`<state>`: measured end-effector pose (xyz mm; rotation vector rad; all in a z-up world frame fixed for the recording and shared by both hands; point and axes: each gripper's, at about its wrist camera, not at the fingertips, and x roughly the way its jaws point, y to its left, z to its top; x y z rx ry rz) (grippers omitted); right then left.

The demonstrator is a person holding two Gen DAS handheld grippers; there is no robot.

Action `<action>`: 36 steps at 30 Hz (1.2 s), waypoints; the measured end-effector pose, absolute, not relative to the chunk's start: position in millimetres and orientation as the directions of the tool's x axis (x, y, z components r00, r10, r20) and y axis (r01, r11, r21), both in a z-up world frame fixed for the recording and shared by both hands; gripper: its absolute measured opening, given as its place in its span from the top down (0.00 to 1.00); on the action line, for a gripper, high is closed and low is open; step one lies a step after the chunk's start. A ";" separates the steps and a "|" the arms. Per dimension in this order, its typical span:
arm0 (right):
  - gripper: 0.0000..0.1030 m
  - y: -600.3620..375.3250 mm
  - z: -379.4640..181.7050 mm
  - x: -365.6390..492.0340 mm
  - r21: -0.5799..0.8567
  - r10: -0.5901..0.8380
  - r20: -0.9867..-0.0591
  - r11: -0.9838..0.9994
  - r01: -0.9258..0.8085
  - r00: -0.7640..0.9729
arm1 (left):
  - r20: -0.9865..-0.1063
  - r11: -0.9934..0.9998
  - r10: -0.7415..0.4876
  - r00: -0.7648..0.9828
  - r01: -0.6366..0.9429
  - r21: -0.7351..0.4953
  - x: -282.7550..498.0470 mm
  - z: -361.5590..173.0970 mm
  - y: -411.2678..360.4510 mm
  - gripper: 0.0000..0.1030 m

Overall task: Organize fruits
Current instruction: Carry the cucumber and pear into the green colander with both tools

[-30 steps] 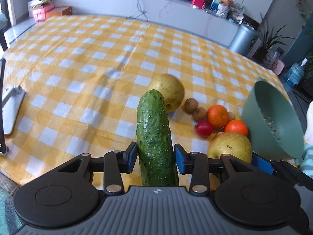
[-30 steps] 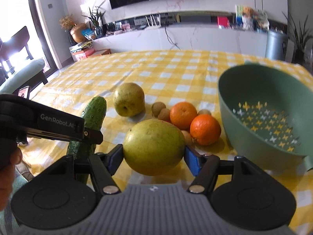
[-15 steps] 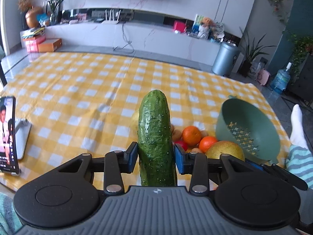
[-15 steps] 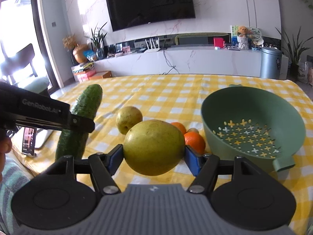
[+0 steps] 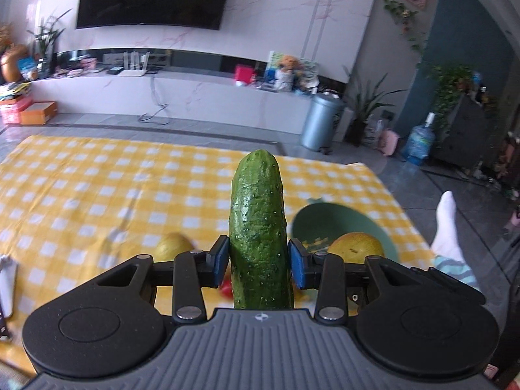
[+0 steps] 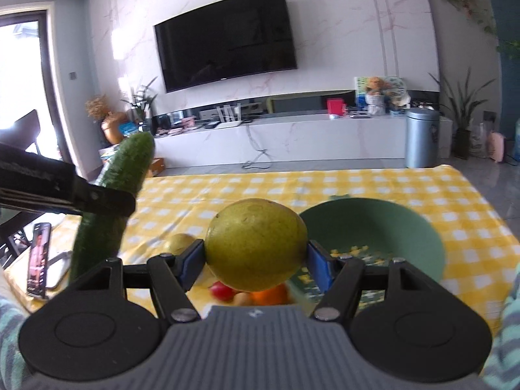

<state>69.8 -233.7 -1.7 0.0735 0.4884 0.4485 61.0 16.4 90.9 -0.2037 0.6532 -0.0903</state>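
My left gripper (image 5: 258, 265) is shut on a dark green cucumber (image 5: 258, 227) that sticks up and forward above the yellow checked tablecloth (image 5: 97, 195). My right gripper (image 6: 256, 265) is shut on a large yellow-green pear (image 6: 256, 243), lifted off the table. The pear (image 5: 356, 250) shows in the left wrist view in front of the green colander bowl (image 5: 325, 221). The cucumber (image 6: 113, 201) and left gripper arm appear at the left of the right wrist view. The green colander bowl (image 6: 390, 230) sits right of the pear. A second pear (image 5: 174, 248), a red fruit (image 6: 221, 292) and an orange (image 6: 269, 295) lie below.
A phone (image 6: 38, 258) leans on a stand at the table's left edge. A person's socked foot (image 5: 447, 224) and striped sleeve (image 6: 507, 341) are at the right. Beyond the table stand a white TV bench (image 6: 292, 139) and a grey bin (image 6: 421, 138).
Both grippers have risen with their fruit and tilted up, so the table looks lower and the room's wall and TV have come into view. The loose fruit now sits under the fingers.
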 end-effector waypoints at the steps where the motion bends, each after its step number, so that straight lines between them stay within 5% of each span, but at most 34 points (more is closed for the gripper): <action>1: 0.38 -237.8 -0.4 73.2 0.164 0.424 -0.439 0.905 -0.393 0.792 | -0.593 0.976 -0.158 0.790 0.032 -0.217 65.3 91.1 13.5 0.58; 8: 0.38 -265.3 6.5 110.0 0.102 0.372 -0.465 0.924 -0.368 0.803 | -0.586 0.960 -0.253 0.770 0.127 -0.248 100.8 94.6 -18.5 0.58; 16: 0.38 -301.4 -13.2 163.1 0.144 0.349 -0.609 0.932 -0.333 0.713 | -0.660 0.932 -0.356 0.662 0.203 -0.300 166.1 60.3 -55.2 0.58; 36: 0.38 -267.0 -62.6 209.7 -0.011 0.229 -0.809 0.915 -0.404 0.541 | -0.812 0.933 -0.359 0.459 0.198 -0.300 235.2 -16.0 -75.0 0.58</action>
